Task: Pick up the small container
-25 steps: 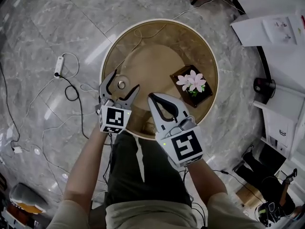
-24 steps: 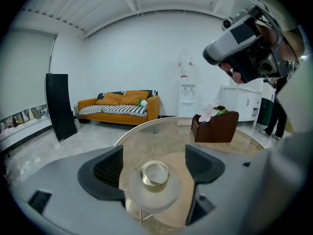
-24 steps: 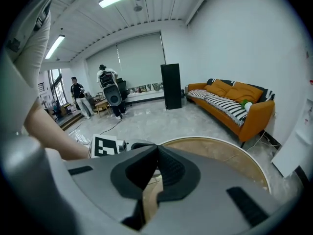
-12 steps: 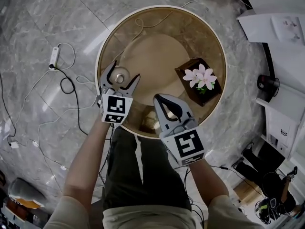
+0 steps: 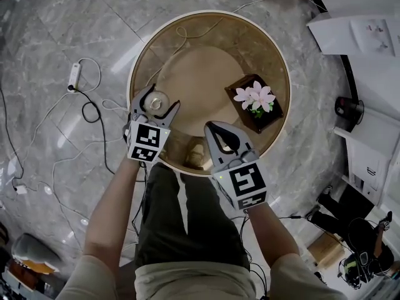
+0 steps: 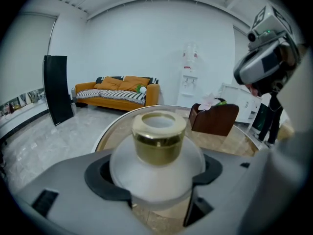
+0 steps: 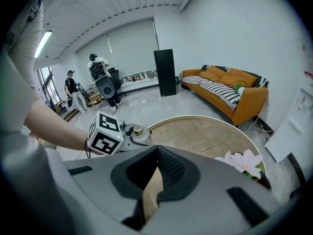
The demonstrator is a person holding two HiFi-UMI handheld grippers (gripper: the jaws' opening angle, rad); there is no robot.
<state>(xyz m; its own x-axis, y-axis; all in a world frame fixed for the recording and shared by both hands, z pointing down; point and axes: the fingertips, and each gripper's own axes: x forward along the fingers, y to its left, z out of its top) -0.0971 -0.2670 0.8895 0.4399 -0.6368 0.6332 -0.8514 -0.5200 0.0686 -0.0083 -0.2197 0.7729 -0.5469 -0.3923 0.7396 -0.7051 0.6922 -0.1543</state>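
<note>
1. The small round container [image 6: 157, 146], a frosted white body that swells wide below a shiny gold cap, stands on the round brown-tinted glass bench [image 5: 206, 61]. In the head view it is near the rim, left of centre.
2. The left gripper [image 5: 162, 99] has its jaws spread nearly as wide as they go. They have just been closing a little, with the container between them. In the left gripper view the frosted body sits in the hollow of the black pads [image 6: 98, 173]. We cannot see the pads pressing on it yet.
3. The right gripper [image 5: 215, 130] has its jaws together and holds nothing. It hangs over the near rim, lower centre of the head view, apart from the container.
4. We judge the container light and rigid, whether glass or hard plastic we cannot tell. It probably will not give under the pads.
5. The domed sides look smooth and slope inward toward the cap, so a high grip could squeeze it downward and out. We would close on the widest band of the frosted body.
6. We would avoid the gold cap: it is narrower and glossy, and it may only be screwed or pushed on.
7. The glass top is hard and slick, so an uneven squeeze may skate the container sideways. Both pads should meet it together.
8. The dark brown box of pale pink flowers [image 5: 255, 102] sits well apart at the right.
</note>
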